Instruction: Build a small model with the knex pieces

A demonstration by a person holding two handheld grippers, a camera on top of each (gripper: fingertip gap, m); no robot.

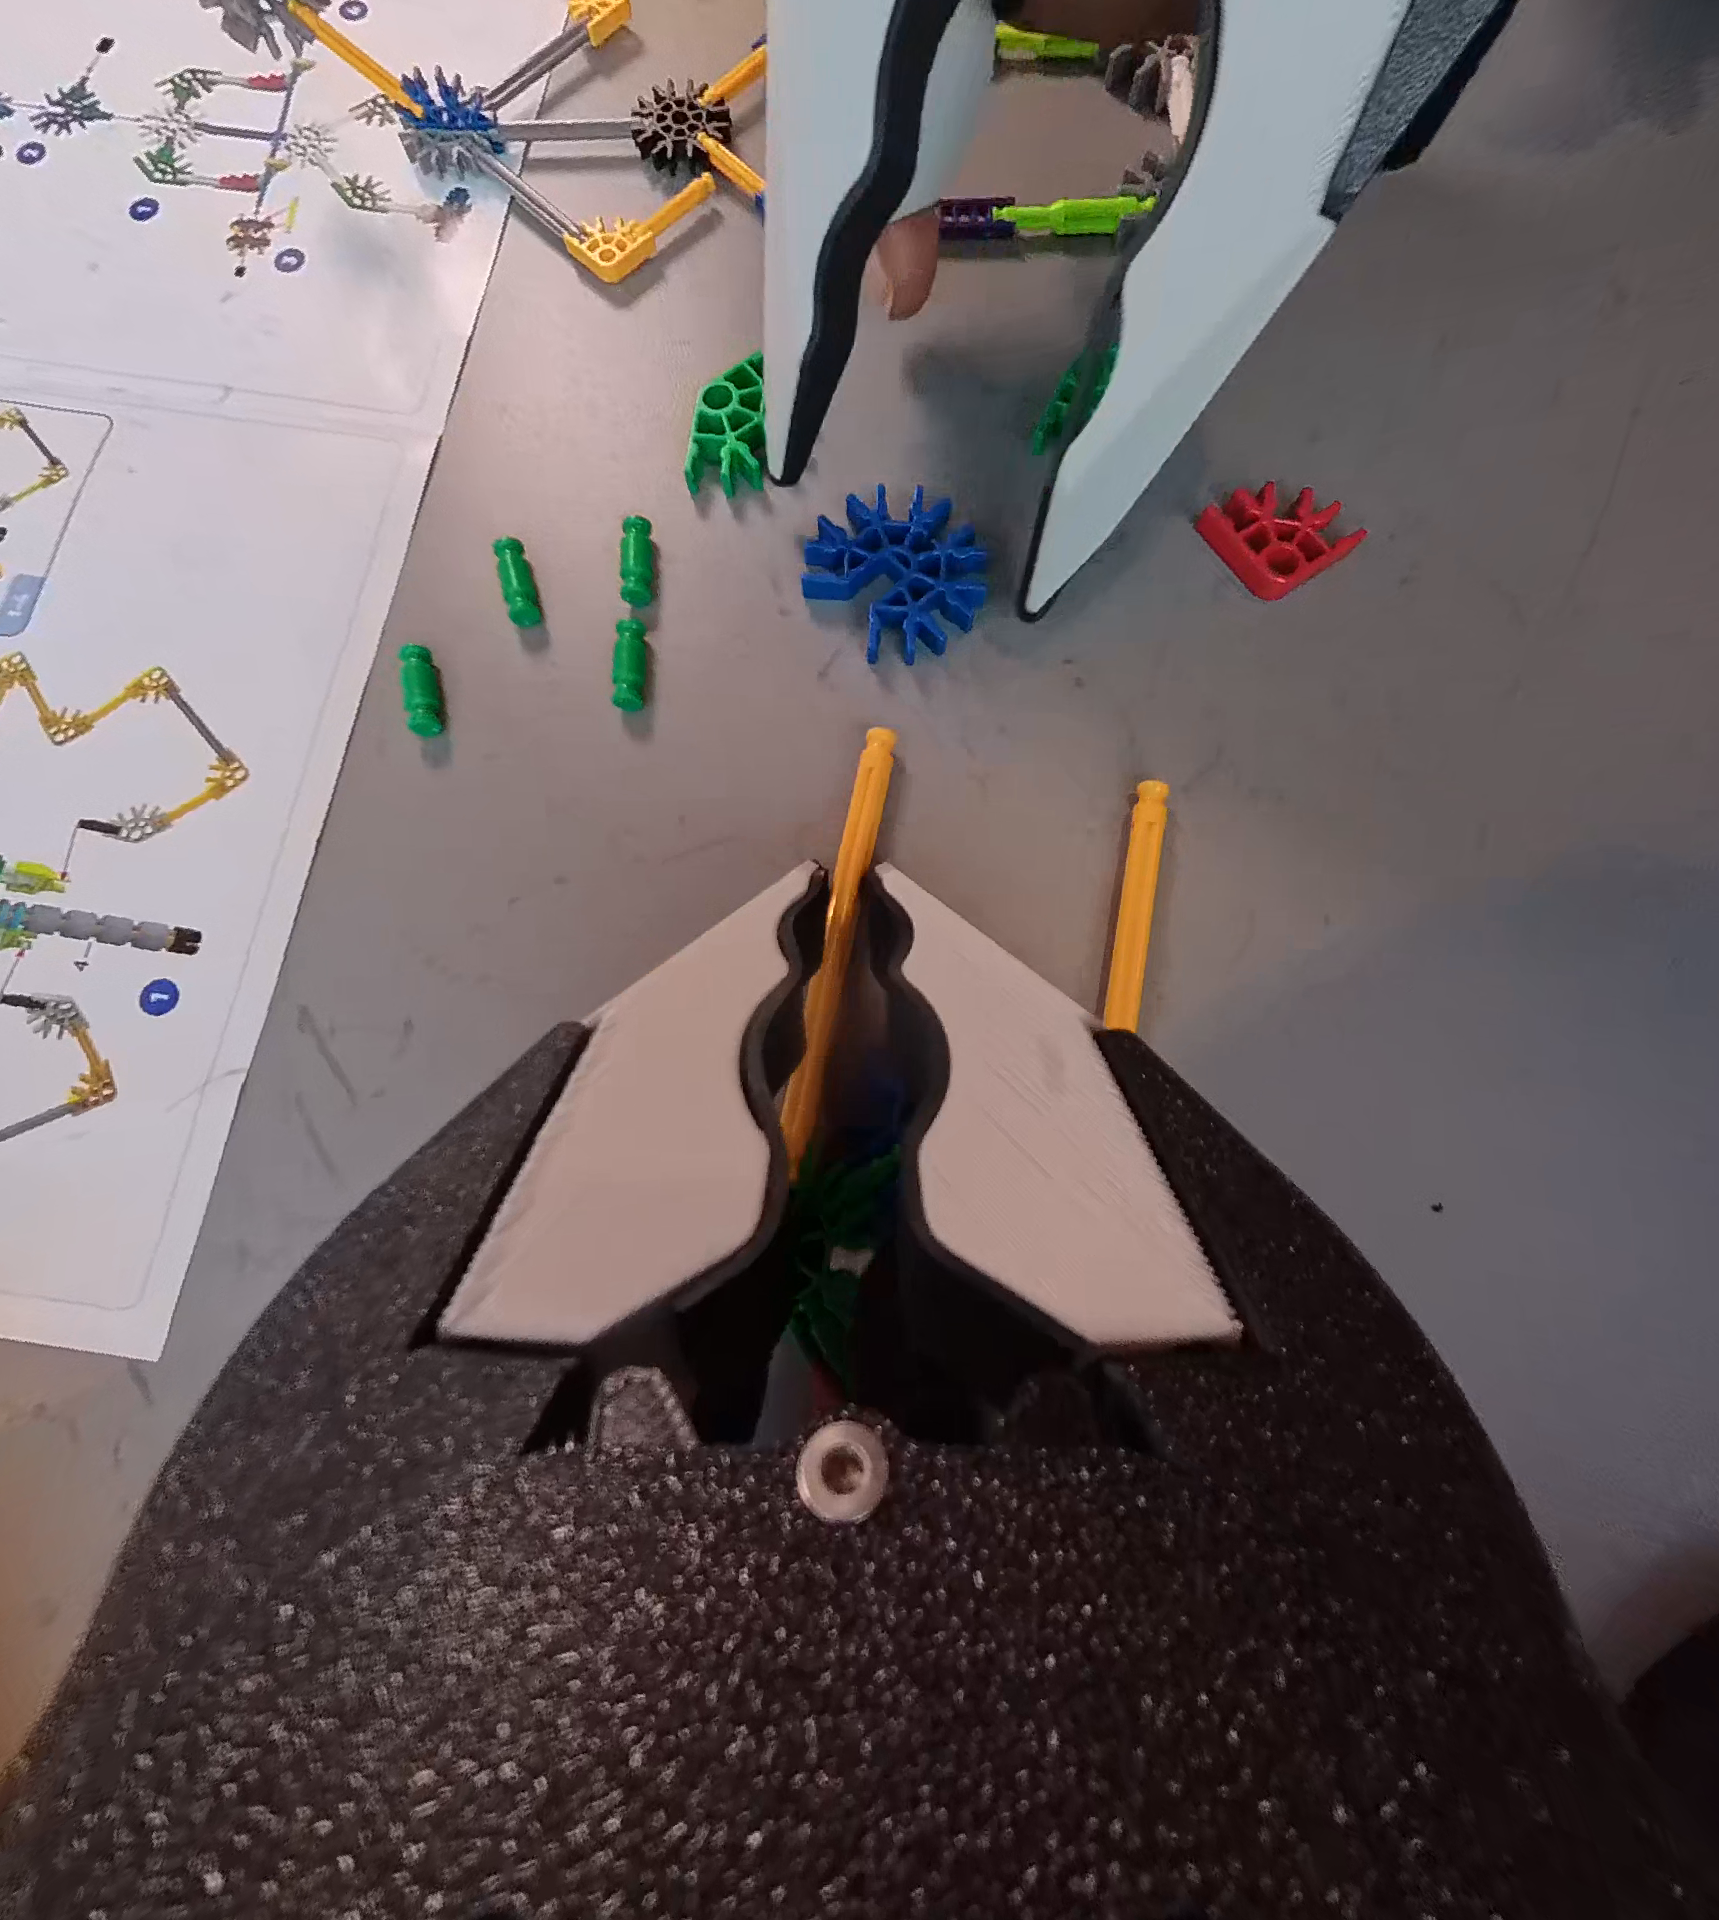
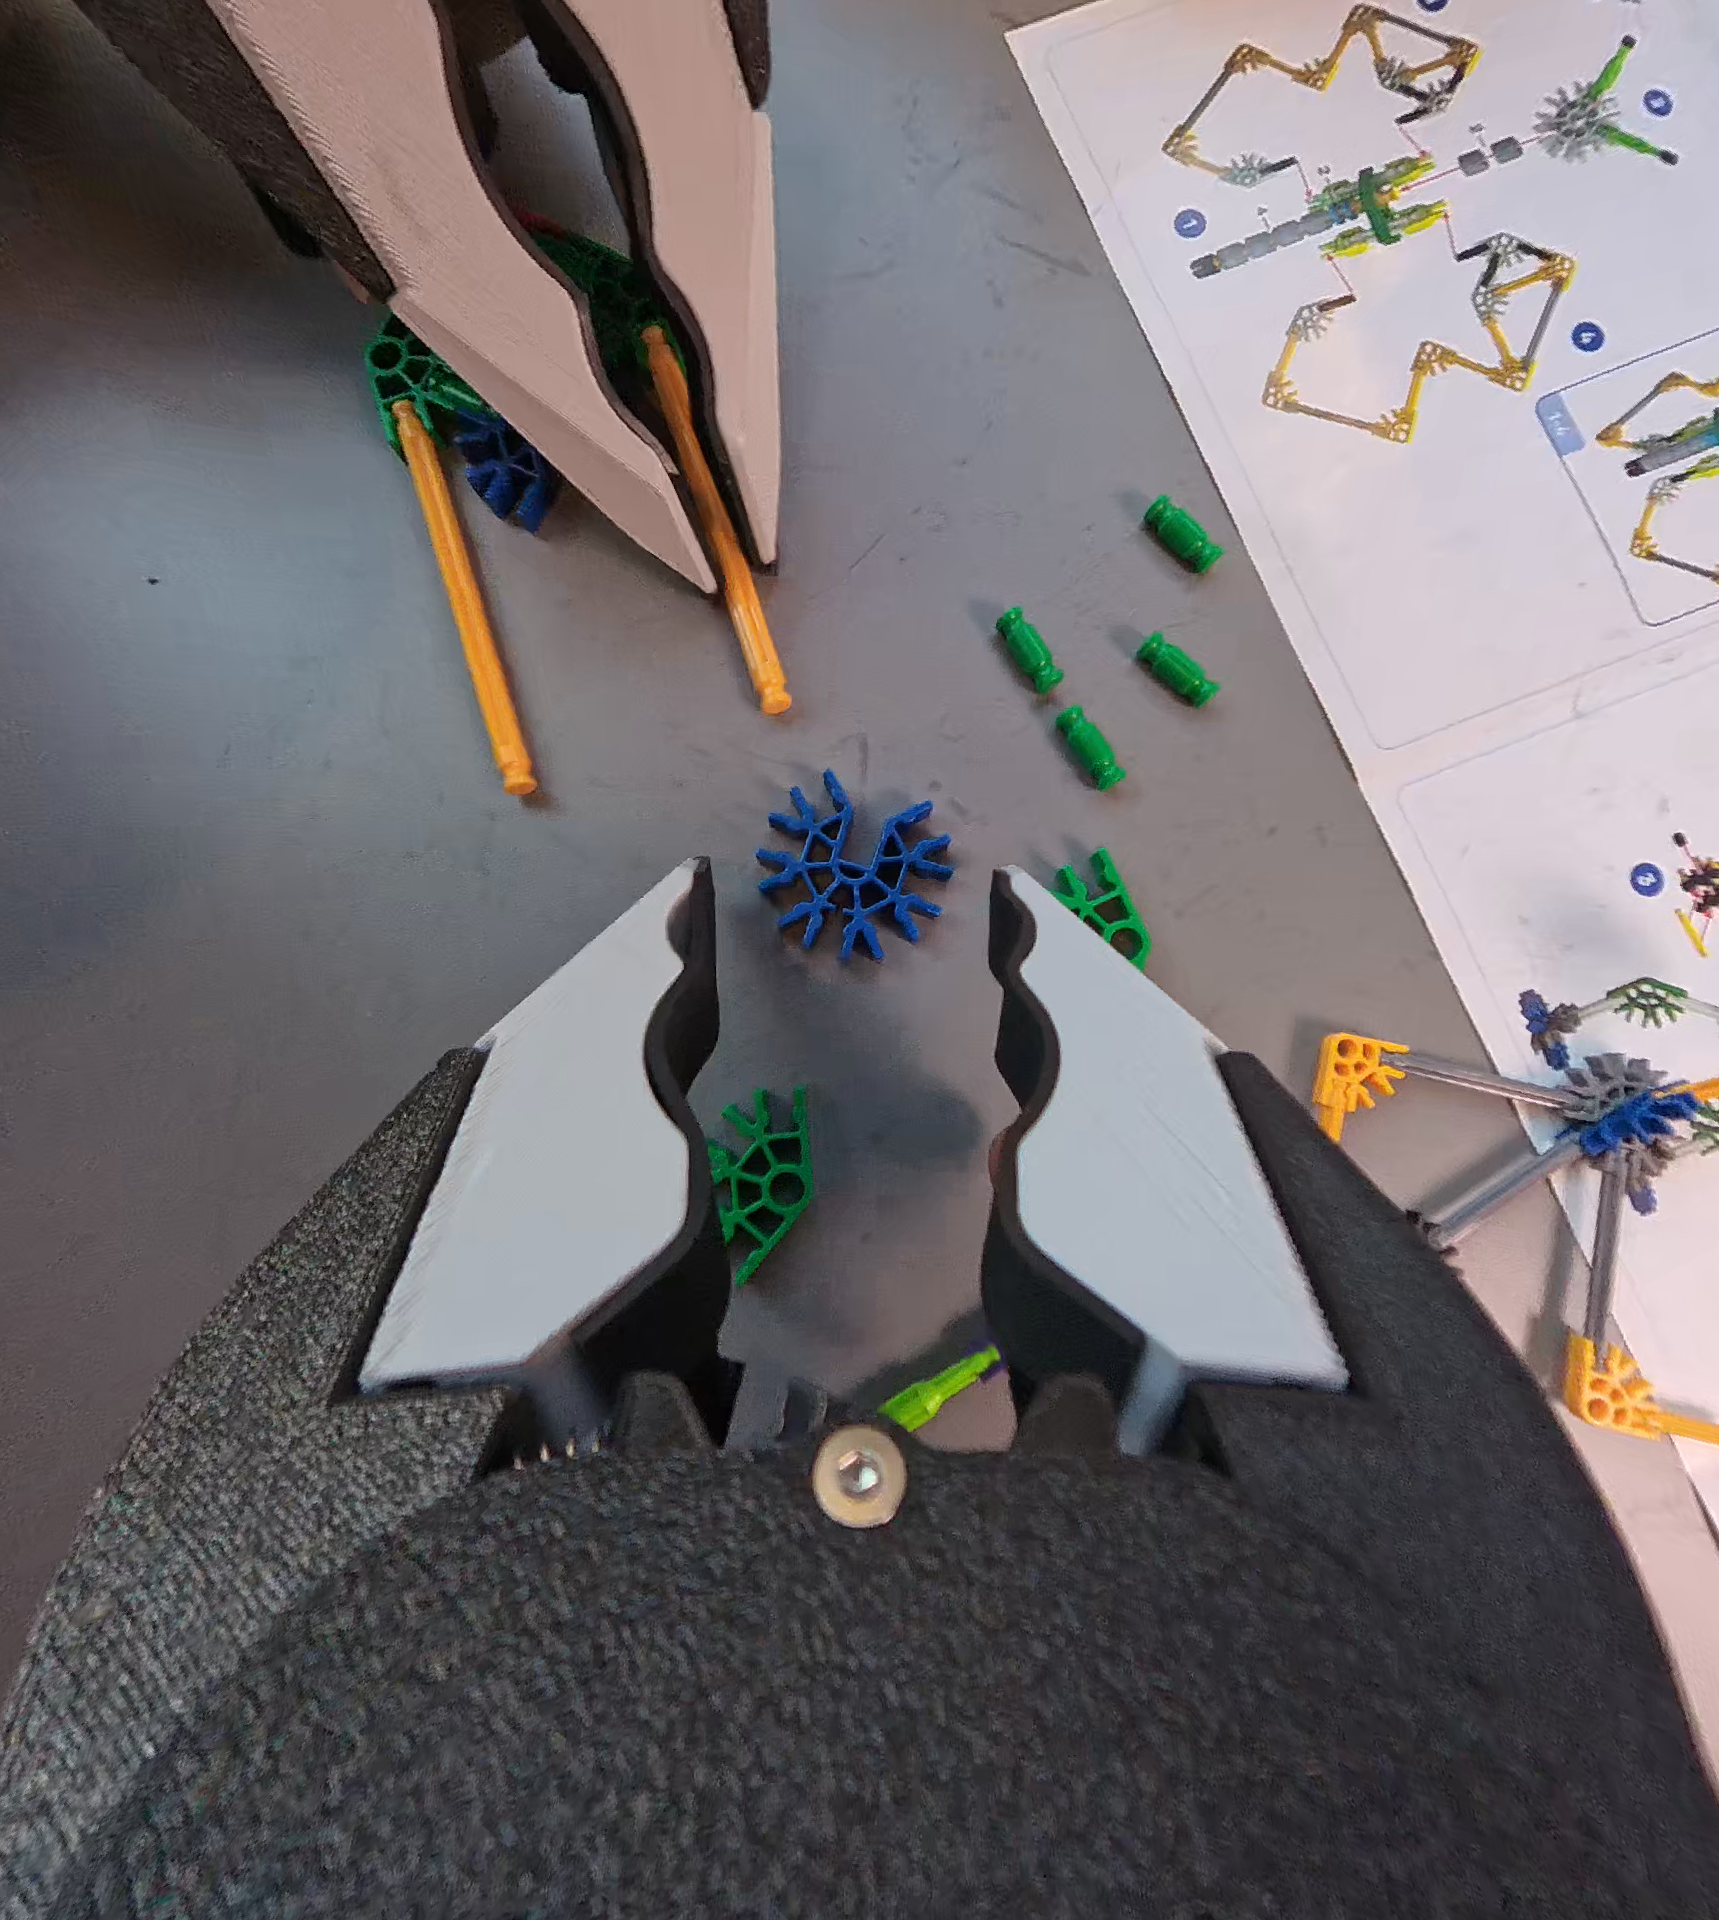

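Left claw [image 1: 844, 878]: pinched narrow on a thin yellow plastic rod [image 1: 860, 831], lower centre of its own view; the rod pokes out past the tips.
Sub-assembly: the rod plugs into a green fan-shaped plastic connector [image 2: 408, 369], with a second yellow rod [image 2: 465, 603] and a blue piece; gripping one rod likely steadies the lot.
Right claw [image 2: 850, 883]: jaws wide, holding nothing, tips down at the grey bench [image 2: 211, 935].
Nearest part: blue snowflake-shaped plastic connector [image 2: 853, 868], flat, just beyond the tips.
Around: four short green plastic pegs [image 1: 522, 582]; red wedge connector [image 1: 1276, 540], left view only; printed instruction sheet [image 2: 1457, 520].
View difference: only the right view shows the green connector clearly.
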